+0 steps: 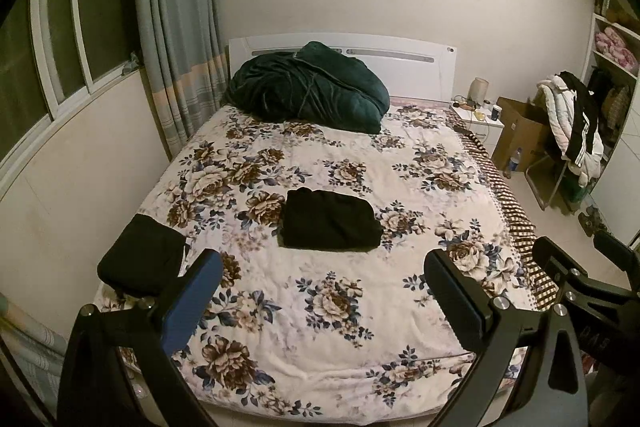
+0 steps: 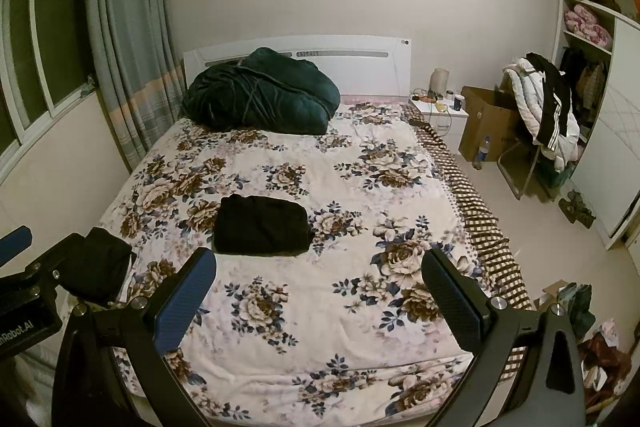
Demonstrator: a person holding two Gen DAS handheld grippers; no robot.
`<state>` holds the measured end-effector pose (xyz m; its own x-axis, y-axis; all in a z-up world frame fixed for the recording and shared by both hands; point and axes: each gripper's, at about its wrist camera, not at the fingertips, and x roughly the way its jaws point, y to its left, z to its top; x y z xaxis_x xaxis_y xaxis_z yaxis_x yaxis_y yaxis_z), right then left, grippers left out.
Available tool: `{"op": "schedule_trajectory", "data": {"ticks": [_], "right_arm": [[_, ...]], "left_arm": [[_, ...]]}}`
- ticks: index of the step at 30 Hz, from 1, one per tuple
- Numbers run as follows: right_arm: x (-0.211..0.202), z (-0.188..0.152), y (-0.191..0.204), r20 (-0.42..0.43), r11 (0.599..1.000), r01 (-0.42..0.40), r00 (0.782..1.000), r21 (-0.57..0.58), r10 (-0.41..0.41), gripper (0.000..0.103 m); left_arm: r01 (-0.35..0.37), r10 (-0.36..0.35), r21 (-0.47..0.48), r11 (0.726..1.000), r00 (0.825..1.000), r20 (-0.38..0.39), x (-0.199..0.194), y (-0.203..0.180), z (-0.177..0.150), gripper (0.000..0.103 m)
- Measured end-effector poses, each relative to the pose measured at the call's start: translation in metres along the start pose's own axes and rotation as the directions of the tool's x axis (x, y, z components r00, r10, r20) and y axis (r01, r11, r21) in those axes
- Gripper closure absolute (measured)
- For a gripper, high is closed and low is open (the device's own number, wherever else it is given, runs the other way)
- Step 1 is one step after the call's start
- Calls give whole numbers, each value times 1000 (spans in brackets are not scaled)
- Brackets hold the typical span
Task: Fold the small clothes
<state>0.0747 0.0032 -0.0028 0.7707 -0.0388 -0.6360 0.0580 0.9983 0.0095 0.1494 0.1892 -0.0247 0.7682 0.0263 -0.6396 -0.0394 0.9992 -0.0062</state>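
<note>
A folded black garment lies in the middle of the floral bed; it also shows in the right wrist view. A second folded black garment sits at the bed's left edge, seen too in the right wrist view. My left gripper is open and empty, held above the near part of the bed. My right gripper is open and empty, beside it on the right. Neither touches any cloth.
A dark green quilt is heaped by the white headboard. A nightstand, a cardboard box and a chair with jackets stand right of the bed. Curtains and a window are on the left.
</note>
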Motion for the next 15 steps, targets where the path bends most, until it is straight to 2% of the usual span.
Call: {"op": "schedule_trajectory", "data": {"ticks": [15], "right_arm": [[-8, 4, -4, 11, 1000, -1, 1000, -9, 1, 0]], "left_arm": [[-4, 4, 8, 1000, 1000, 15, -5, 0, 4, 0]]}}
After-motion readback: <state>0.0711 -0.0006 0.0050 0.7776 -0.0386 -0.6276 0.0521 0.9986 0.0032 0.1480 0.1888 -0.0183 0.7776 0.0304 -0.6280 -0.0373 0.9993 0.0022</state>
